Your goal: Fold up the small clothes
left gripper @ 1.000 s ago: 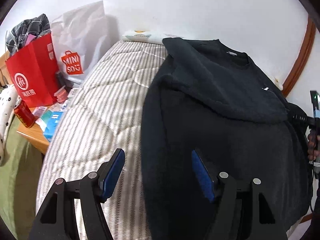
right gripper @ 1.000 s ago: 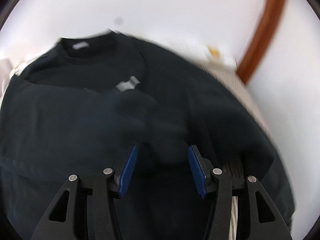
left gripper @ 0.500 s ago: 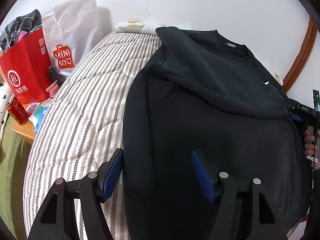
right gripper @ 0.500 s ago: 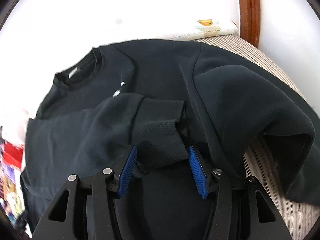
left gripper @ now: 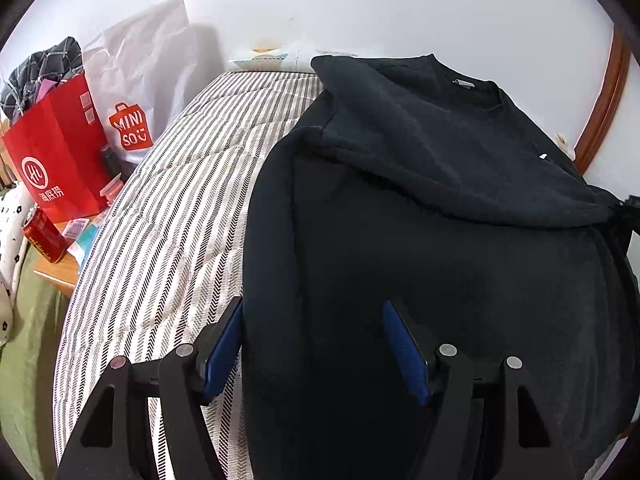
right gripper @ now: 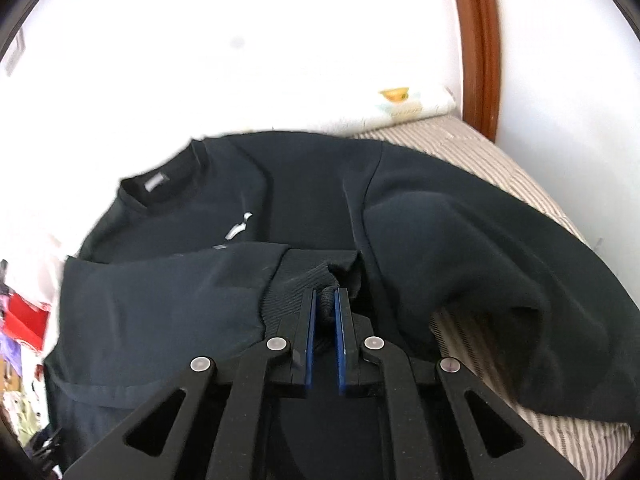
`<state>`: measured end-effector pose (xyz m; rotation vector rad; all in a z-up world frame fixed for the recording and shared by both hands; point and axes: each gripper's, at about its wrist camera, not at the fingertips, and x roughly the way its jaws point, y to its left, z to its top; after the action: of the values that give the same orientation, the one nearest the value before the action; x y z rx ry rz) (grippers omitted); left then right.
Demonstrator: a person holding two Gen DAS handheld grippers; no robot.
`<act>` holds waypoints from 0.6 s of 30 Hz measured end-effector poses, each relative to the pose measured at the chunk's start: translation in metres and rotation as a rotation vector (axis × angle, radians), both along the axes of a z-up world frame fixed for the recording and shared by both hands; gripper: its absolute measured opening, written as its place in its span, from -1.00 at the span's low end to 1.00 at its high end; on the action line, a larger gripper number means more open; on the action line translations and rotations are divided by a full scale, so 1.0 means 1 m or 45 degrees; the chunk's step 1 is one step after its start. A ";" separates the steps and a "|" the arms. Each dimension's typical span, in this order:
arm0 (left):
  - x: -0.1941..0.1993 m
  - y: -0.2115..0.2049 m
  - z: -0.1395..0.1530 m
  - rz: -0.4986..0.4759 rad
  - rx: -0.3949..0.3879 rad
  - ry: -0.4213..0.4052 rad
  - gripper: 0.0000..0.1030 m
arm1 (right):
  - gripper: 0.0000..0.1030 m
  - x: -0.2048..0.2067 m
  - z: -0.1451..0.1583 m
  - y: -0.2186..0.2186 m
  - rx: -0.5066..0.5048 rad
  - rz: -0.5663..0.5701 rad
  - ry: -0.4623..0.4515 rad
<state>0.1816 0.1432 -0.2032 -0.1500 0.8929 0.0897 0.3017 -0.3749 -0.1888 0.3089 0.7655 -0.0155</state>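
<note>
A black sweatshirt (left gripper: 440, 248) lies flat on a striped bed (left gripper: 180, 220), collar toward the wall. One sleeve (left gripper: 440, 160) is folded across the chest. My left gripper (left gripper: 312, 320) is open, its jaws straddling the sweatshirt's left side edge near the hem. In the right wrist view the sweatshirt (right gripper: 300, 200) fills the frame. My right gripper (right gripper: 325, 300) is shut on the ribbed cuff (right gripper: 316, 280) of the folded sleeve, over the middle of the sweatshirt. The other sleeve (right gripper: 500, 260) lies loose to the right.
A red paper bag (left gripper: 56, 160) and a white Miniso bag (left gripper: 140, 92) stand left of the bed. A red can (left gripper: 42, 236) sits on a small side table. A white packet (right gripper: 408, 106) lies against the wall. A brown wooden frame (right gripper: 478, 48) runs up the right.
My right gripper has closed on the sleeve cuff that lay between its open jaws. My left gripper has shifted right, so its jaws now straddle the sweatshirt's edge.
</note>
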 end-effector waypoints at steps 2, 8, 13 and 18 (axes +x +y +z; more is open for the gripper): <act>0.000 0.000 0.000 0.003 -0.009 0.000 0.30 | -0.84 -0.006 -0.002 -0.001 -0.048 -0.007 0.008; -0.003 0.008 0.003 0.021 -0.042 -0.003 0.30 | -0.74 -0.004 -0.013 0.006 -0.149 -0.027 0.132; 0.003 0.013 0.016 0.018 0.003 -0.045 0.30 | -0.03 0.001 0.033 0.070 -0.310 0.102 -0.035; 0.024 0.020 0.026 0.010 0.001 -0.082 0.29 | -0.03 0.046 0.054 0.177 -0.309 0.409 -0.110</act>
<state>0.2053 0.1627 -0.1772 -0.1549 0.8281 0.0920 0.3472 -0.1974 -0.1352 -0.0463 0.7118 0.2052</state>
